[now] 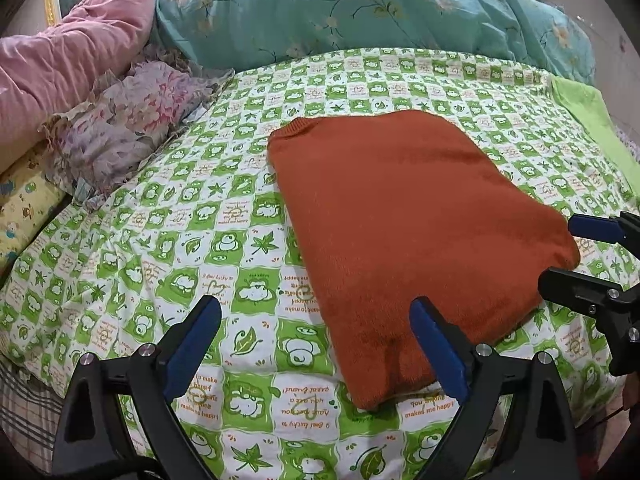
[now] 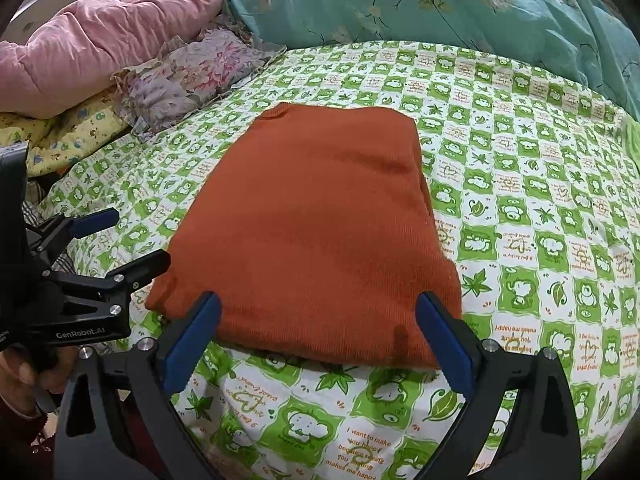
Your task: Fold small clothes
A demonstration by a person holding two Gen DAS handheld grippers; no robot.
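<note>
A rust-orange knit garment [image 1: 408, 216] lies folded into a flat rectangle on the green-and-white checked bedsheet [image 1: 192, 208]; it also shows in the right wrist view [image 2: 316, 232]. My left gripper [image 1: 316, 344] is open and empty, just short of the garment's near left corner. My right gripper [image 2: 318, 336] is open and empty, its jaws spread across the garment's near edge. The right gripper also shows at the right edge of the left wrist view [image 1: 576, 256], open. The left gripper shows at the left of the right wrist view [image 2: 132, 240], open.
A teal floral duvet [image 1: 360, 8] is piled along the back. A pink quilt [image 1: 68, 48], a floral frilled pillow [image 1: 132, 120] and a yellow printed pillow [image 1: 24, 204] lie at the left. A plain green cloth [image 1: 592, 120] lies at the right.
</note>
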